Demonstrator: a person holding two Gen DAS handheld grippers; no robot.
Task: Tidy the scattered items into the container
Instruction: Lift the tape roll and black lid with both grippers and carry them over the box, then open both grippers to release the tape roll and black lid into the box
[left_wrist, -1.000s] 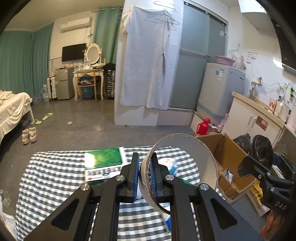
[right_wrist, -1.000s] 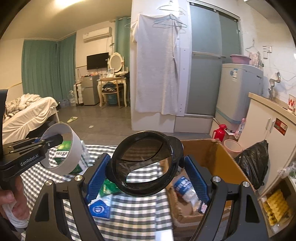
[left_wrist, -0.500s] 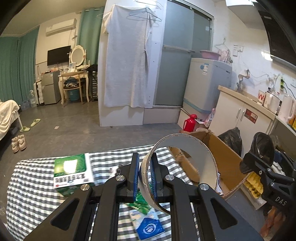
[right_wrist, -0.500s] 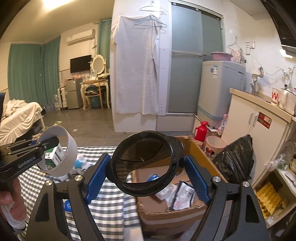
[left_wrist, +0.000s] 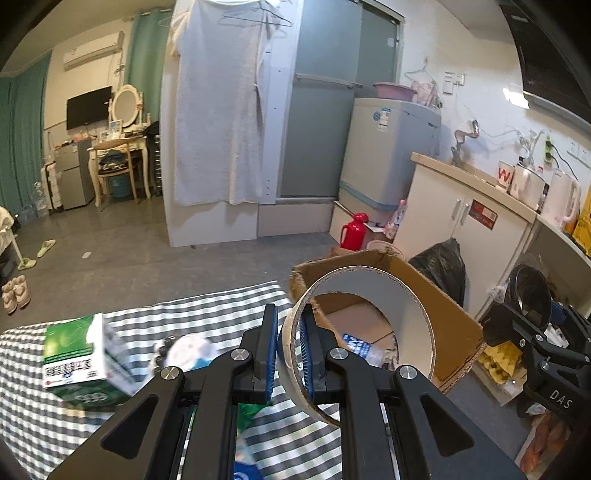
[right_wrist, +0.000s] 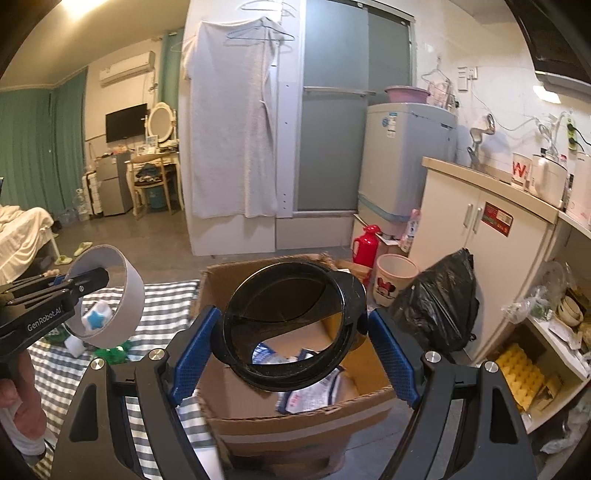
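Left claw: clenched on tape roll wall; thin grip, could twist free.
Right claw: grasping black ring above cardboard box; dropped early, it may strike the rim.

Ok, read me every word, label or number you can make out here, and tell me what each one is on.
"GenRobot.AI": side of the left gripper.
"DAS": body of the right gripper.
"W": red letter on a white cup on the counter.
Green carton: print blurred.
Red cabinet sticker, washing machine labels: too small to read.
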